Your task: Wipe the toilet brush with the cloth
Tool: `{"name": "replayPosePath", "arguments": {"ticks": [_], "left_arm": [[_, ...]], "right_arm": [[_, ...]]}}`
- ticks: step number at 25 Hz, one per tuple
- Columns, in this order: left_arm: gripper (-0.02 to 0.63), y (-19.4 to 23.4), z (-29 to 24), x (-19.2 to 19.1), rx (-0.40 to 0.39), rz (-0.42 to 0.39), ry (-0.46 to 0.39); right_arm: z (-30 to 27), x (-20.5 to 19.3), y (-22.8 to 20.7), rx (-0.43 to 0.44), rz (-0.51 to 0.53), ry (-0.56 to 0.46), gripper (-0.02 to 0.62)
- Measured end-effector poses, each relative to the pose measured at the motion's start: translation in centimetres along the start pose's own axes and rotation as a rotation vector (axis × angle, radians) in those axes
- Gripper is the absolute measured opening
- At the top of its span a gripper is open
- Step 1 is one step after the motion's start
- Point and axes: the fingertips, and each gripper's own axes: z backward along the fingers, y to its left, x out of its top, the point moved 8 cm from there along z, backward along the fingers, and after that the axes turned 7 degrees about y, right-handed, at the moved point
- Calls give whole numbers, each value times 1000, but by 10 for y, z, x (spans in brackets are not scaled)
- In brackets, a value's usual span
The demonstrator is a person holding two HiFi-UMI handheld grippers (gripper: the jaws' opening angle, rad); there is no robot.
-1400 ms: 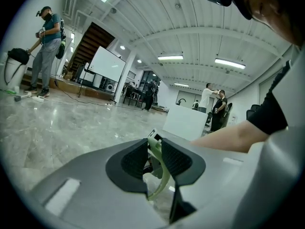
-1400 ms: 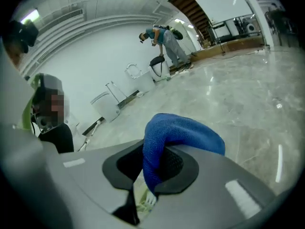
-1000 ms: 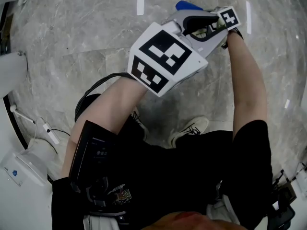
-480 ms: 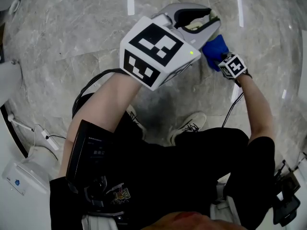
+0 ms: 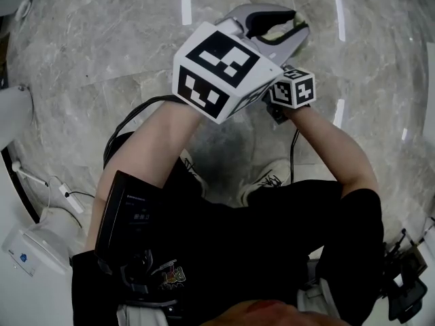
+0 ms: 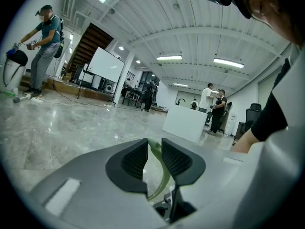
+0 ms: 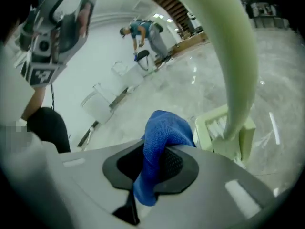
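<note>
Toilet brush (image 7: 239, 75) roughly upright, head down, handle nipped in left gripper (image 6: 153, 148) jaws, right gripper (image 7: 159, 160) jaws clamping cloth (image 7: 167, 128)

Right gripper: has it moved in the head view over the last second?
Yes. The right gripper has swung down the picture and leftward, from beside the bright floor streak to close against the left gripper.

Ceiling strip lights (image 6: 169, 58) glared off the polished floor (image 5: 102, 39). The right gripper view was blurred, and all frame edges bowed.
</note>
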Motion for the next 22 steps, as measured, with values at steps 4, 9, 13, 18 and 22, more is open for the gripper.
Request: {"name": "replayPosePath", "arguments": {"ticks": [4, 9, 13, 18, 22], "left_arm": [[112, 1, 0, -2, 7, 2, 3], [112, 2, 0, -6, 6, 1, 6], [112, 1, -1, -7, 4, 5, 4], [112, 2, -3, -8, -3, -4, 13], [112, 2, -3, -7, 0, 2, 11]], "right_arm": [[7, 16, -10, -5, -93, -74, 60], [35, -46, -36, -63, -71, 99, 60], [84, -100, -84, -223, -171, 195, 60], [119, -69, -145, -404, -233, 87, 60], [87, 7, -148, -357, 3, 75, 60]]}}
